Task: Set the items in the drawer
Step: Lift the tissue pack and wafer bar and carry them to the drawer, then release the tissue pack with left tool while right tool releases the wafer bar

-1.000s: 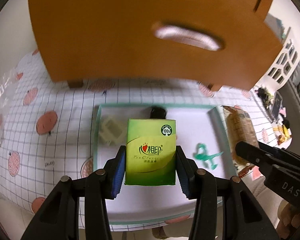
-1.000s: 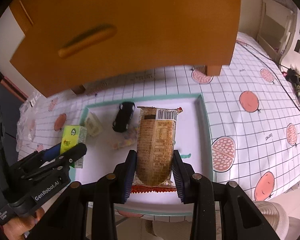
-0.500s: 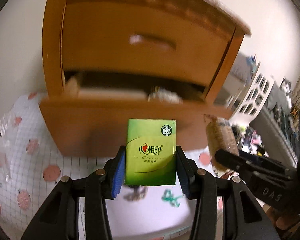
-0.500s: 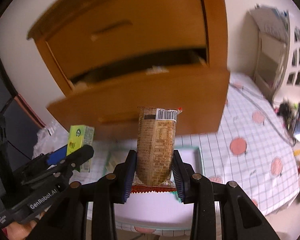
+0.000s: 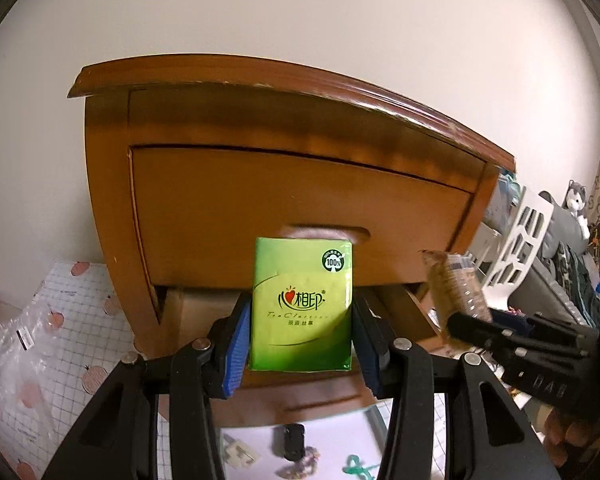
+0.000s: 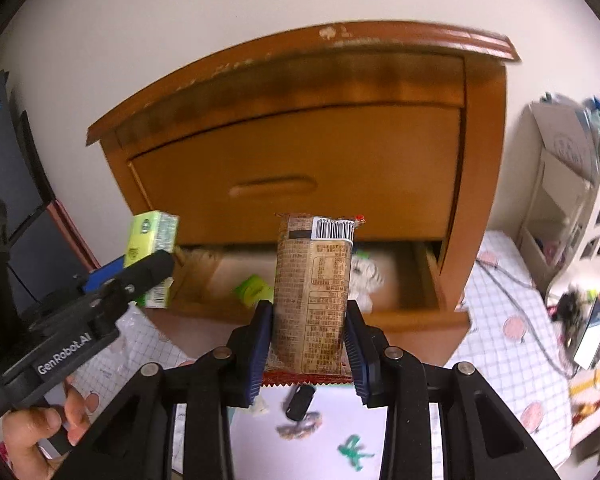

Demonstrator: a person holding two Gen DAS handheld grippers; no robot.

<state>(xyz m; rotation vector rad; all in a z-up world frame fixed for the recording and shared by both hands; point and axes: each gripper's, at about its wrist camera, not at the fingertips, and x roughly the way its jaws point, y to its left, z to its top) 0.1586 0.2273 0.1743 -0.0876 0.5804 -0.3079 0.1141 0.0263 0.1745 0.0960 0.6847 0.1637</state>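
Left gripper (image 5: pixel 301 340) — tissue pack (image 5: pixel 302 304) between pads

Both fisheye cameras sit just behind their own gripper and face the orange-brown wooden bedside cabinet (image 5: pixel 300 184) from close by, angled slightly downward. The left view looks from the cabinet's left front, the right view from its right front (each catches the other gripper at its edge). They share the cabinet's front, its pulled-out lower drawer (image 6: pixel 412 320) and the white tray (image 6: pixel 332 436) below.
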